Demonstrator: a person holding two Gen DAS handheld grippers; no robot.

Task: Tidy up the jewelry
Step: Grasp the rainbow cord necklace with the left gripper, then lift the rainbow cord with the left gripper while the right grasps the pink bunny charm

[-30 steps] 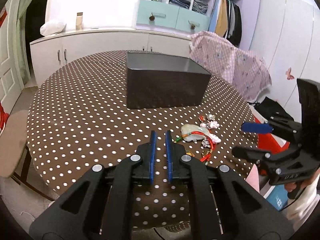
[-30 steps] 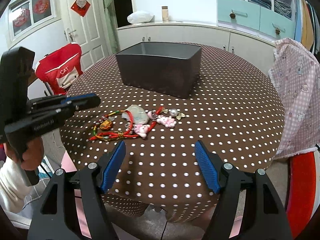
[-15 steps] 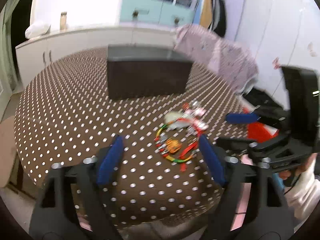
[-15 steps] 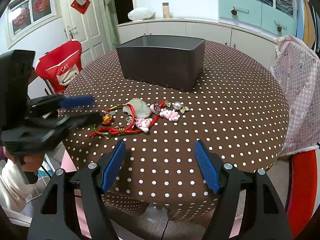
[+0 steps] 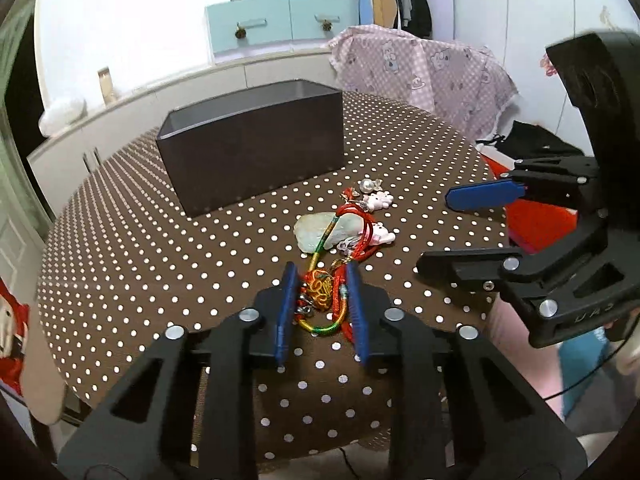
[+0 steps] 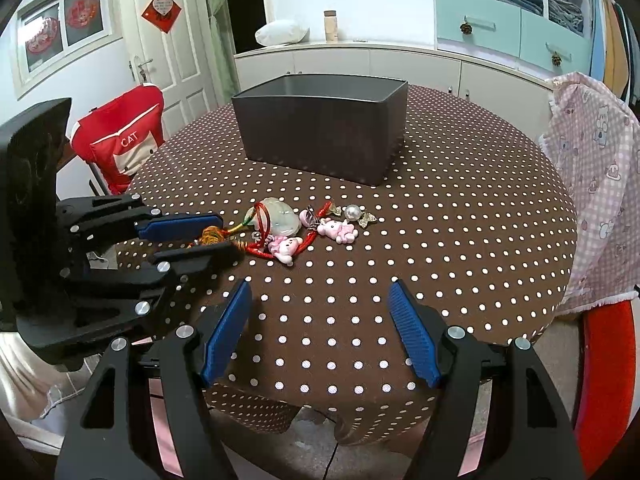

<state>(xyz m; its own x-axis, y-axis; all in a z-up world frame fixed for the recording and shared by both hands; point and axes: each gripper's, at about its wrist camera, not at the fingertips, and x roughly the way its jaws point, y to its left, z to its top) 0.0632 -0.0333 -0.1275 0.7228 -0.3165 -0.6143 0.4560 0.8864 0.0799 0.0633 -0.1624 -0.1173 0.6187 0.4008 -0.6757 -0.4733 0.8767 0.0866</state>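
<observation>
A tangle of jewelry lies on the brown polka-dot table (image 5: 140, 260) in front of a dark open box (image 5: 256, 160) (image 6: 320, 136). It holds a pale jade pendant (image 5: 316, 232) (image 6: 280, 216), pink bunny charms (image 6: 338, 230) and a pearl (image 6: 353, 212). My left gripper (image 5: 321, 270) (image 6: 228, 237) is closing its jaws around the gold knot charm (image 5: 320, 289) (image 6: 210, 235) with its red and multicolour cords; the charm fills the gap between the pads. My right gripper (image 6: 319, 292) (image 5: 436, 234) hovers open near the table's front edge, with nothing between its fingers.
A chair with a red cover (image 6: 120, 140) stands to the table's left. A chair draped in pink patterned cloth (image 6: 592, 160) is on the right. White cabinets (image 6: 360, 64) run behind the table. The box stands past the jewelry.
My left gripper opened wide, moved forward over the near end of the jewelry and closed on the gold knot charm. The right gripper stayed still and open.
</observation>
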